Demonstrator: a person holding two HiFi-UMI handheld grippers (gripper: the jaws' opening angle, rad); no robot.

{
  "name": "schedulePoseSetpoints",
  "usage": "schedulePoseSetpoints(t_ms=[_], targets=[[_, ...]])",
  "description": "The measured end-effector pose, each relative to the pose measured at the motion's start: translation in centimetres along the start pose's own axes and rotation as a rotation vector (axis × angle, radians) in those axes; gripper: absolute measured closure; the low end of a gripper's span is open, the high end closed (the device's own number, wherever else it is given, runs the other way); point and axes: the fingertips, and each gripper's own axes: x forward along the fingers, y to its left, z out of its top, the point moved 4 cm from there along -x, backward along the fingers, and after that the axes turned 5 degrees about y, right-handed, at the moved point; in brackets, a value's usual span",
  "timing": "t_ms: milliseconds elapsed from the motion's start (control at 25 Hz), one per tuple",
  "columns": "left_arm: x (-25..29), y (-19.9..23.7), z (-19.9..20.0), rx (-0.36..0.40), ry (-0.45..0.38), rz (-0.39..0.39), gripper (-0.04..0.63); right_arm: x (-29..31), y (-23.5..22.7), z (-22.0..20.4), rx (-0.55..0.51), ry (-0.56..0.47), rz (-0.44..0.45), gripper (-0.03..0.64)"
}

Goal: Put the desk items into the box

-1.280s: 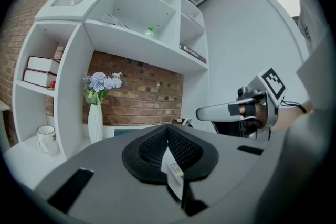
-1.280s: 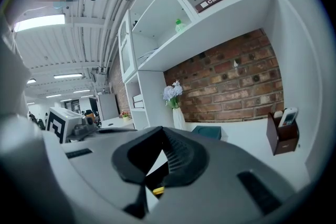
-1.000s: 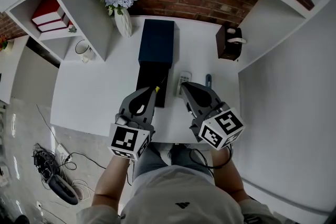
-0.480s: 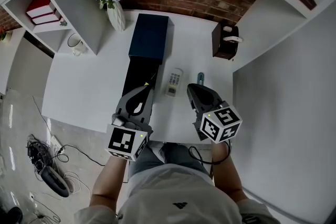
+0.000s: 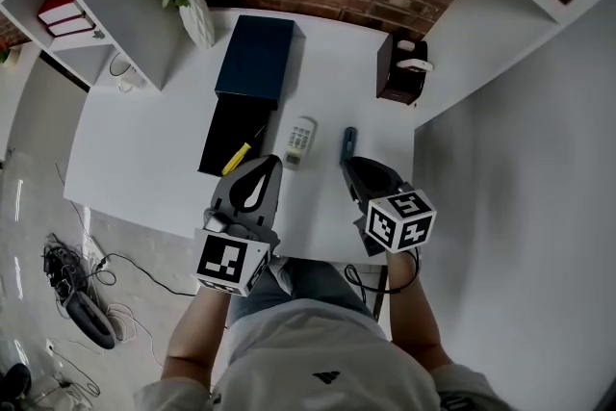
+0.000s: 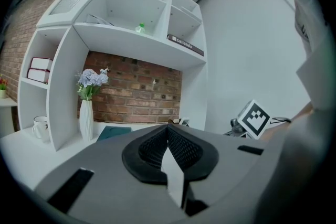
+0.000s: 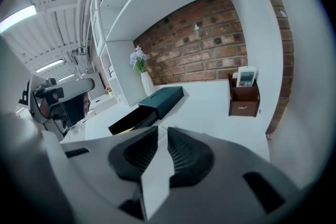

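Note:
A dark blue box (image 5: 255,58) lies on the white desk (image 5: 144,149) with its black drawer tray (image 5: 223,125) pulled out. A yellow item (image 5: 237,158) rests at the tray's near end. A white remote (image 5: 300,141) and a blue pen (image 5: 347,142) lie to the tray's right. My left gripper (image 5: 262,170) is shut and empty, just near of the tray. My right gripper (image 5: 353,166) sits just short of the pen's near end. Its jaws have just been opening and stand slightly open with nothing between them. The box (image 7: 165,98) also shows in the right gripper view.
A brown holder (image 5: 399,77) with a small device stands at the back right. A white vase of flowers (image 5: 192,5) stands beside the box's far left, near a shelf unit with a mug (image 5: 120,67) and books (image 5: 58,10). Cables lie on the floor (image 5: 77,303).
Both grippers have drawn back toward the desk's near edge. The left one has uncovered the yellow item in the tray. The right one has shifted from the remote toward the pen and parted its jaws.

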Motion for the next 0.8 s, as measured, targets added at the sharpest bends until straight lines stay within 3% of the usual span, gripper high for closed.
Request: schedulePoseSetpoints(t_ms=[800], targets=[[1.2, -2.8, -0.2, -0.017, 0.010, 0.060, 0.584, 5.0, -5.9, -5.1, 0.074, 0.210, -0.036, 0.508]])
